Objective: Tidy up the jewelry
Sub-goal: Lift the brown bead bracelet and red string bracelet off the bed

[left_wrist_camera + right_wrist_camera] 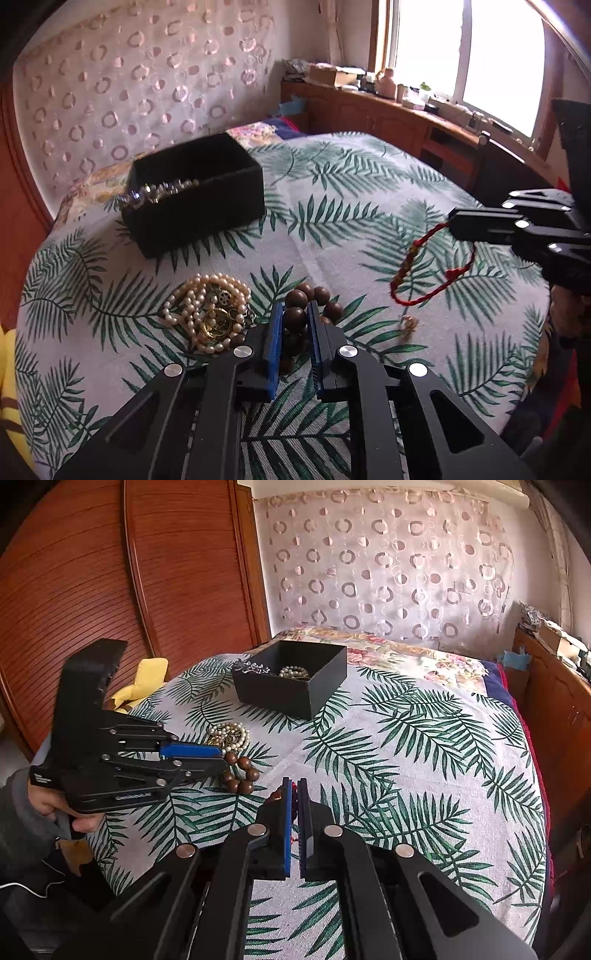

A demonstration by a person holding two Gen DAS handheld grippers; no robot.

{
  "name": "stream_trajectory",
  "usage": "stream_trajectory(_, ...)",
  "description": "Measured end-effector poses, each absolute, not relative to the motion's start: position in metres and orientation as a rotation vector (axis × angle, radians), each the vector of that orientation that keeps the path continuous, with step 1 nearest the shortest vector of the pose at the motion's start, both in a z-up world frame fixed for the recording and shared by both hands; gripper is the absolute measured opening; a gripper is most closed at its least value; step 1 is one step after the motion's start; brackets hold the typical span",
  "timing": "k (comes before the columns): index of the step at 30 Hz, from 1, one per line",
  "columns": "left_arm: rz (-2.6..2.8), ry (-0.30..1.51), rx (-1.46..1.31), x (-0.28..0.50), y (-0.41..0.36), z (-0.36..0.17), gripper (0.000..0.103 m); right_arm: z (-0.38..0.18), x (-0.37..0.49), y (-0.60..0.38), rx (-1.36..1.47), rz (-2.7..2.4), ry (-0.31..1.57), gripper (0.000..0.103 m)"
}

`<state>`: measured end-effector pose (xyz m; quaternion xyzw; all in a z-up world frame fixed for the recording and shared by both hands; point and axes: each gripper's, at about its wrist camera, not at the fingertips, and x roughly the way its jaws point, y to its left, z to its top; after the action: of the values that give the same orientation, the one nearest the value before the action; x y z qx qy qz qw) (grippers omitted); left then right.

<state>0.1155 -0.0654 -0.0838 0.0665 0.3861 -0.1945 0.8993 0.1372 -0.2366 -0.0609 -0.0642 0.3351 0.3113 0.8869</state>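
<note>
The right claw [294,794] pinched one red bracelet [432,264]; the left claw [294,317] straddled one brown bead bracelet [306,299], narrowly open, beside one box [199,192].

So my room: bed [424,738] with a palm-leaf cover, circle-print curtain [388,565] right behind it. Slatted wood wardrobe [92,572] off one side of the bed, window [461,48] blasting daylight over a cluttered wood cabinet [369,110] on the other.

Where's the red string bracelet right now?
In the left wrist view the red string bracelet hangs at right, pinched by the right tongs above the leaf-print cloth, right of the wooden bead bracelet.
</note>
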Motion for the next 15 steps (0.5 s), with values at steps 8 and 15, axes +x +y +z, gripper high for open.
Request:
stream_trajectory(8,-0.437,0.714,0.090,0.099,-0.064,-0.047,0.012,-0.048,0.137,-0.235,-0.138,0.654,0.665,0.004)
stream_trajectory(15,-0.438,0.657,0.078,0.095,-0.064,-0.023,0.012,-0.034,0.140,-0.231,-0.145,0.657,0.638,0.004)
